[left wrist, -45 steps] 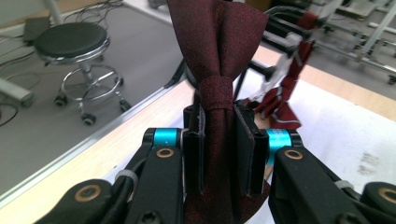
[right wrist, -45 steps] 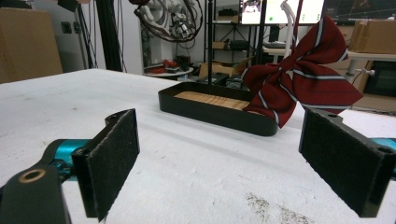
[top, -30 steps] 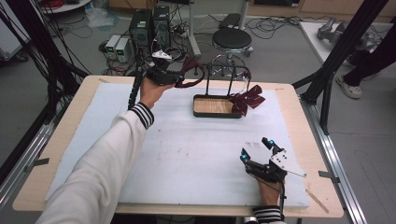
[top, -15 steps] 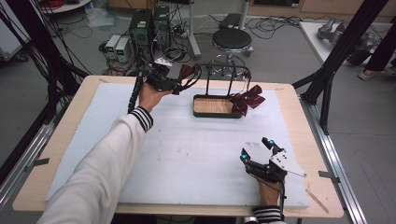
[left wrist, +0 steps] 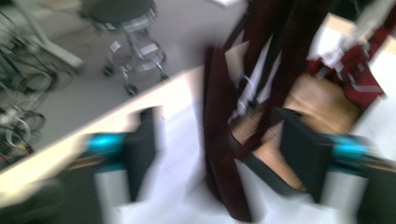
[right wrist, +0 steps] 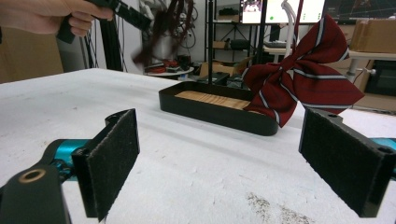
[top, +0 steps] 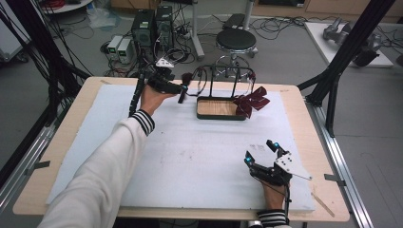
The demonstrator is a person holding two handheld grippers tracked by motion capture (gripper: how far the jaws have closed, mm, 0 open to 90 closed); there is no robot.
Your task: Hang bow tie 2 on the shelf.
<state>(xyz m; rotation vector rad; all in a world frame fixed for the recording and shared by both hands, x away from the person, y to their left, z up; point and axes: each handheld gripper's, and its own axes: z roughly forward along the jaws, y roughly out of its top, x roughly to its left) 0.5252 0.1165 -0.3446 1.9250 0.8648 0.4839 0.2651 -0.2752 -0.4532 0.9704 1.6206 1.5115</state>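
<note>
Striped dark-red bow tie (top: 252, 100) hangs over black wood-floored tray's (top: 221, 115) right end.

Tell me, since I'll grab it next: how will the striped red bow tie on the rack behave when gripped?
The bow tie looks like soft fabric, so it will probably crumple between the pads. Hanging from the rack, it likely swings when nudged. Probably light.
</note>
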